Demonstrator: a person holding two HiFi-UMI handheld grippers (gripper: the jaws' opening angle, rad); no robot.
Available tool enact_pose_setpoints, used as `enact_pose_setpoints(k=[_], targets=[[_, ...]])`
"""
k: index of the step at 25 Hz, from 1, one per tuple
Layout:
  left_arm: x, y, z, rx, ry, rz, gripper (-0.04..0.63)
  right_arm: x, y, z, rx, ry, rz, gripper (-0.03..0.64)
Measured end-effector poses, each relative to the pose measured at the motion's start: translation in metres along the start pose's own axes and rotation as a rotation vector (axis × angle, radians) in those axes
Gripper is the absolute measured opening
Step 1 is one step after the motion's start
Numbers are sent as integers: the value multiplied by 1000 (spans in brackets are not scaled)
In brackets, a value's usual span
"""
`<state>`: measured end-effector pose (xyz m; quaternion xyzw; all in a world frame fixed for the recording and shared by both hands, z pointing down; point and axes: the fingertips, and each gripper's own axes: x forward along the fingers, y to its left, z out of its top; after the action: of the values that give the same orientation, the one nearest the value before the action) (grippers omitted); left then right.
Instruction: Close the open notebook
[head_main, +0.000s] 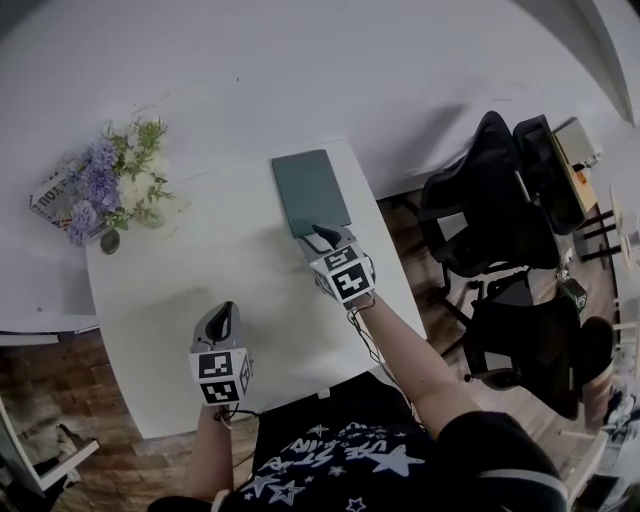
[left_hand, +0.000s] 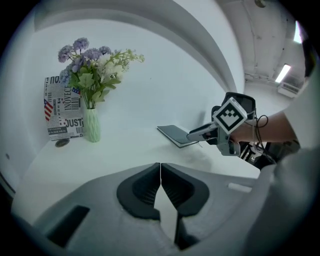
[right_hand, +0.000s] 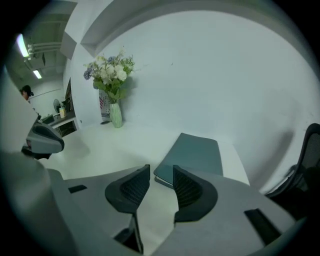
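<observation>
Notebook (head_main: 311, 190): lies flat on the white table (head_main: 200, 270) with its dark green cover facing up and both covers together. In the right gripper view, a thin band of page edges shows at its near corner.

Right gripper (head_main: 325, 236): positioned at the near short edge of the notebook, pointing along its length. The jaws stand a narrow gap apart with nothing between them. The near corner of the notebook shows just beyond the tips. Contact with the cover cannot be confirmed.

Left gripper (head_main: 222, 318): positioned well apart from the notebook, to its near left, above bare table. The jaws are pressed together at the tips and hold nothing.

Vase of flowers (head_main: 120, 190): stands well to the left of the notebook, at the far left corner of the table. A printed box (left_hand: 62, 107) stands just behind it.

Office chairs (head_main: 500, 200): stand on the floor to the right of the notebook, clear of the table.
</observation>
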<state>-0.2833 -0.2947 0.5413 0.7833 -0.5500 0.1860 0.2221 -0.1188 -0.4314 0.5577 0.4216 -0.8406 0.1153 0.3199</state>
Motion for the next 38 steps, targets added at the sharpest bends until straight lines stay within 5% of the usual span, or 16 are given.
enact_pose_setpoints(k=[6, 12, 38], targets=[[-5, -20, 15, 41, -33, -15, 23, -55, -20, 5, 64, -79, -47, 117], [-25, -64, 9, 48, -44, 9, 23, -107, -34, -19, 108, -148, -67, 5], [-141, -241, -45, 112, -141, 63, 23, -323, -3, -127, 94, -278, 0, 2]])
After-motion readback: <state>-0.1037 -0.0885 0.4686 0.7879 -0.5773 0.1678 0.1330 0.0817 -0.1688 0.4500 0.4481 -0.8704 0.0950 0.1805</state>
